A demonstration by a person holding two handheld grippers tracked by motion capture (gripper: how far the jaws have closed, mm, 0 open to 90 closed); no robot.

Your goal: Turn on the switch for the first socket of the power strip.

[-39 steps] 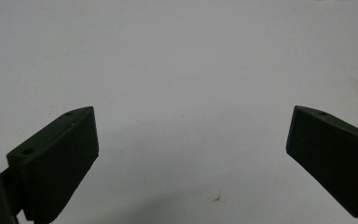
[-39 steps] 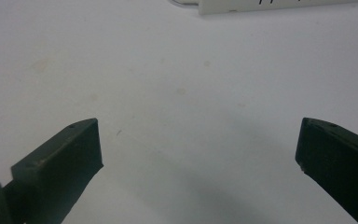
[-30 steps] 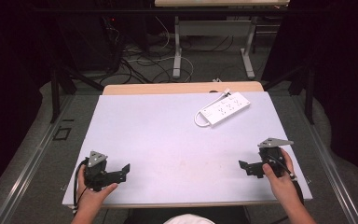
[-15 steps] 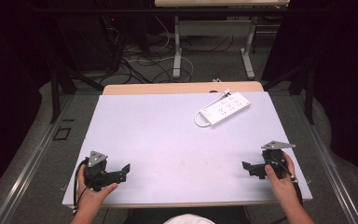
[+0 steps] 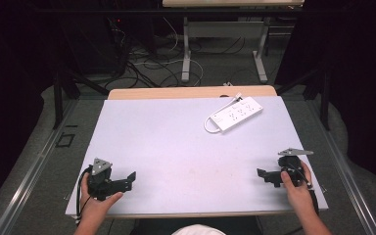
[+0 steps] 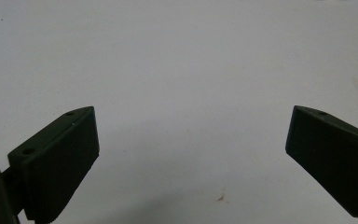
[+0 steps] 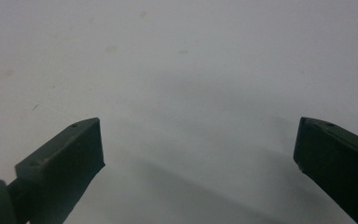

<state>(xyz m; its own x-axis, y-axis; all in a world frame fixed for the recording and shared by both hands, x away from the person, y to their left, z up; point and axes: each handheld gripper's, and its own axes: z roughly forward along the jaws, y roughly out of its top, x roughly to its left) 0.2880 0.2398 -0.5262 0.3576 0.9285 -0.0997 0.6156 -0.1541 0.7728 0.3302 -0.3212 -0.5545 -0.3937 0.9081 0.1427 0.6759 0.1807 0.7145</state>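
Note:
A white power strip (image 5: pixel 235 114) with its coiled white cord lies at the far right of the white table (image 5: pixel 176 147). My left gripper (image 5: pixel 127 179) rests low on the table near its front left corner, held by a hand, jaws pointing right. In the left gripper view its jaws stand wide open (image 6: pixel 191 154) over bare table. My right gripper (image 5: pixel 264 176) sits near the front right edge, held by the other hand, jaws pointing left. The right gripper view has its jaws wide open (image 7: pixel 198 158) with nothing between them.
Behind the table lies a wooden strip (image 5: pixel 191 92), then floor with tangled cables (image 5: pixel 147 63) and the legs of another table (image 5: pixel 186 49). Dark curtains stand at both sides.
The right gripper has slid a little toward the front edge of the table. The left gripper has stayed put.

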